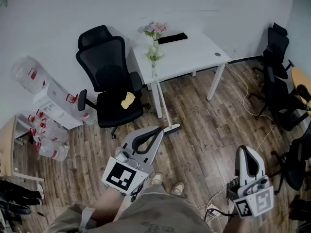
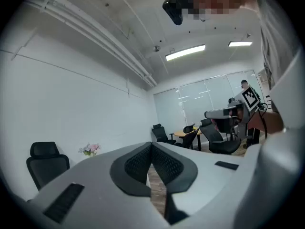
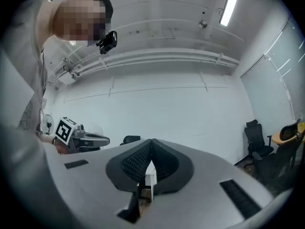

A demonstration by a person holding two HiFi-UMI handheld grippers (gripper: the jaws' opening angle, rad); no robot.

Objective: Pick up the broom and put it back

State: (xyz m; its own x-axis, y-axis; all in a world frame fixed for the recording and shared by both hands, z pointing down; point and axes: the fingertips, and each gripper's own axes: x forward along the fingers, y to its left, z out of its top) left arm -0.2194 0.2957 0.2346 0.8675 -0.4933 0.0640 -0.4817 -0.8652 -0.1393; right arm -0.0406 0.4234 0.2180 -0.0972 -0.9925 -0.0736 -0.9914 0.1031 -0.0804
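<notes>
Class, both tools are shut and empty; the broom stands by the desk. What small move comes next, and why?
Probably open the left tool: its jaws are together with nothing between them, and its tip appears just short of the broom, whose head rests on the floor beside the desk.

Grey left tool (image 1: 158,129), black ribbed pads (image 2: 137,164)
</notes>
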